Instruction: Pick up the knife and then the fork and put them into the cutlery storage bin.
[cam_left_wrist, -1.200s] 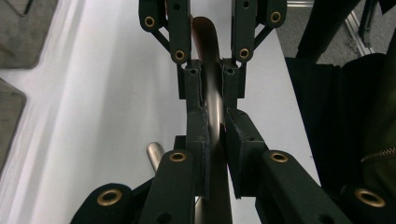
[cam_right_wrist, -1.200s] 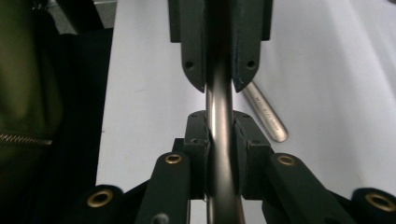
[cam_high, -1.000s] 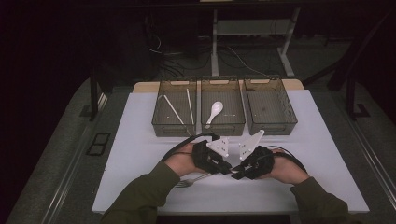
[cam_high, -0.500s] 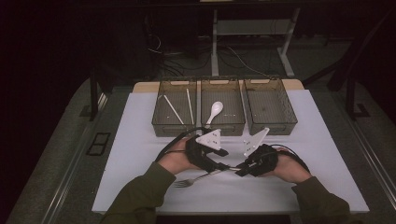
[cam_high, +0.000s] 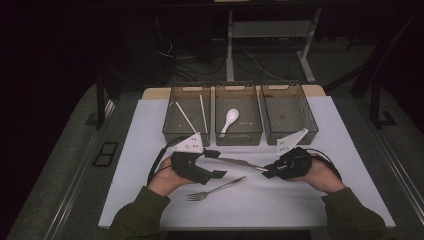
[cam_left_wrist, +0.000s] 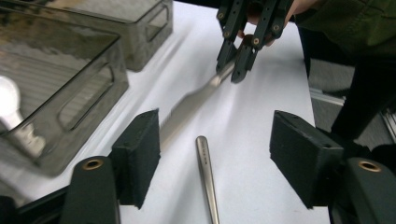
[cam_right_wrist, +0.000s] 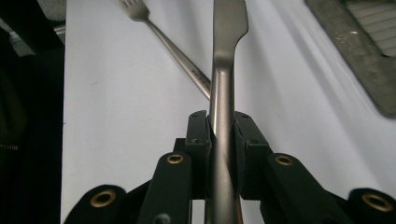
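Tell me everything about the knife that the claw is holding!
The knife is plain silver metal, all one piece, long and slim with a flat, broad blade. The right claw pinches its handle, shut tight on both sides. It looks lifted above the white table cover, reaching across toward the open left claw, its blade tip close to one of that claw's pads. A fork lies below it, and in the right gripper view the knife crosses over the fork's handle.
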